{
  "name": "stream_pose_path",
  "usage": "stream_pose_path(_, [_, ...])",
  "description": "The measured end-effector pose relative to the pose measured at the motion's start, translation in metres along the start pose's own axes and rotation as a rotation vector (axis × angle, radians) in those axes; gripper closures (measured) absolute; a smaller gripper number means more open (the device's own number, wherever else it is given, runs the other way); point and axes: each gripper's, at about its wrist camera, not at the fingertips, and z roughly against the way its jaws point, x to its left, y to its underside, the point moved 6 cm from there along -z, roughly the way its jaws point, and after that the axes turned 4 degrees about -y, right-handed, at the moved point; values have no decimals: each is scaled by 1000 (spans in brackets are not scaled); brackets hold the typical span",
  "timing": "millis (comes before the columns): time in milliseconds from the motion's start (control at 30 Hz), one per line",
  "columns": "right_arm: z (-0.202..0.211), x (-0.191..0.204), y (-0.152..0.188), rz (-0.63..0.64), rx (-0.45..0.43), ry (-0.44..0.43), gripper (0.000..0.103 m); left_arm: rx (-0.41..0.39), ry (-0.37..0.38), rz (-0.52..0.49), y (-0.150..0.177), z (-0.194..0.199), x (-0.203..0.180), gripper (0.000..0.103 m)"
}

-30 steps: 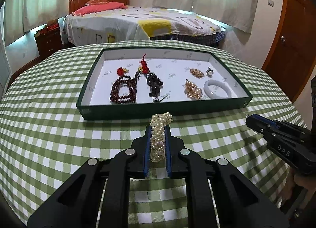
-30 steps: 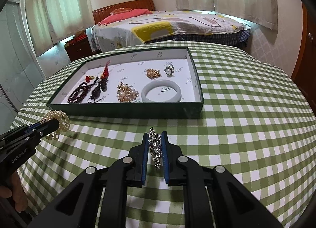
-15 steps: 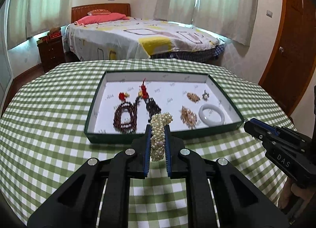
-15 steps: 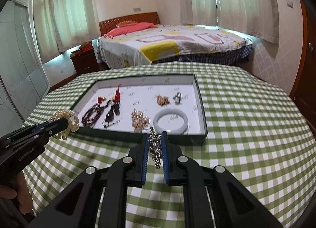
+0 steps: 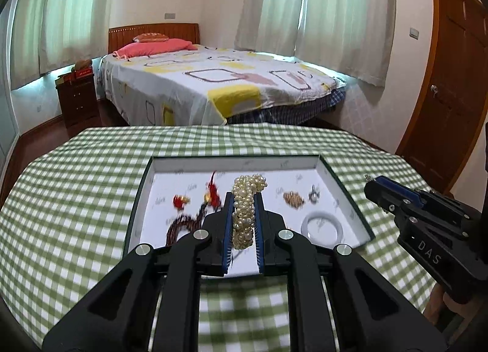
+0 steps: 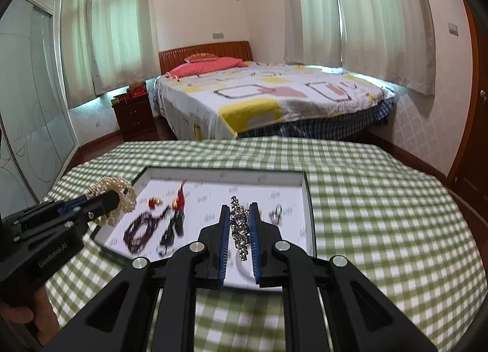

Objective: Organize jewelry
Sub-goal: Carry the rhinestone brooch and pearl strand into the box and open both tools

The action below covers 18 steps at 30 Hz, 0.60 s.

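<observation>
While I hold both tools above the desk, the left tongs are clamped on a pearl bracelet and the right tongs on a rhinestone chain, both over the open tray. I judge each piece light, limp and slippery, the pearls easily scuffed; a pinch across the bunched middle looks safest.
</observation>
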Motion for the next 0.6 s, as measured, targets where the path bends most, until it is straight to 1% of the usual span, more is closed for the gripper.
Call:
stream_pose_path(167, [-19,-1,-21,26,-23,-6,90,5,-12,-10,-15,-26,-5,91])
stream_pose_path(300, [-36,-4,-30,40,-29,-7,90,18,-22,-4,-22,-47,-6,90])
stream_pose_path(400, [-54,-8,-33,47,-19,-6,90,35,-30,-2,-25,-64,-7,91])
stream_pose_path(600, [-88,-18,-32,34,27,-9,90,107,-38,-3,-25,-107,-9,91])
